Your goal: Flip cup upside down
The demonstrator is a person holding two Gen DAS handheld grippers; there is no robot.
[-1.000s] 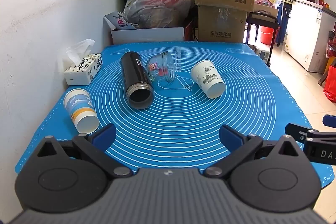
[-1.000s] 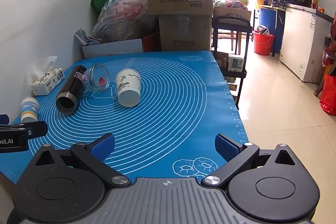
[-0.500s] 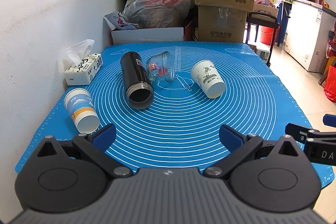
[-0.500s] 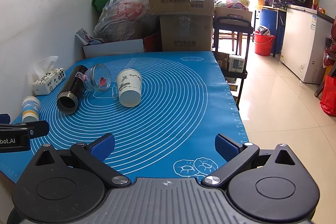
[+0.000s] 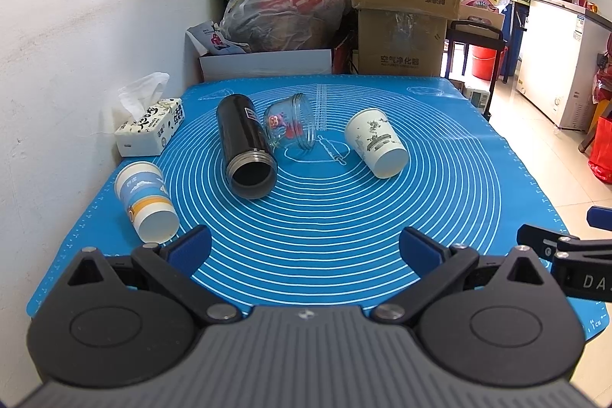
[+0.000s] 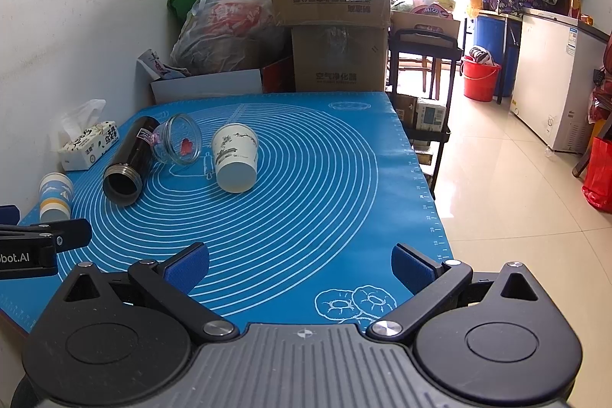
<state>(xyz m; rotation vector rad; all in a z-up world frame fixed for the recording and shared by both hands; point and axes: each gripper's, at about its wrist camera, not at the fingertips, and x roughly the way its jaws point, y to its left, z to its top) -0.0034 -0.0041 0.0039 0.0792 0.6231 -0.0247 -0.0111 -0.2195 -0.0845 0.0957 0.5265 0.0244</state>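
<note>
Right now the left gripper [image 5: 305, 245] has its blue fingers [image 5: 190, 244] spread wide with nothing between them, and it hangs low over the near edge of the blue mat [image 5: 344, 216]. The right gripper [image 6: 300, 264] is spread wide and holds nothing too.

Things could go wrong, I think. All four cups lie on their sides, so they can roll. A push from one finger could send the blue and white paper cup [image 5: 147, 200], which is just beside the left finger, off the mat's left edge. Paper cups are soft, so a hard squeeze could crush one. The glass jar [image 5: 291, 126] touches the black bottle [image 5: 244, 144], so moving one may bump the other.

The white paper cup [image 5: 376, 142] lies further back on the right, its open mouth facing the grippers. It has grey drawings on it.
</note>
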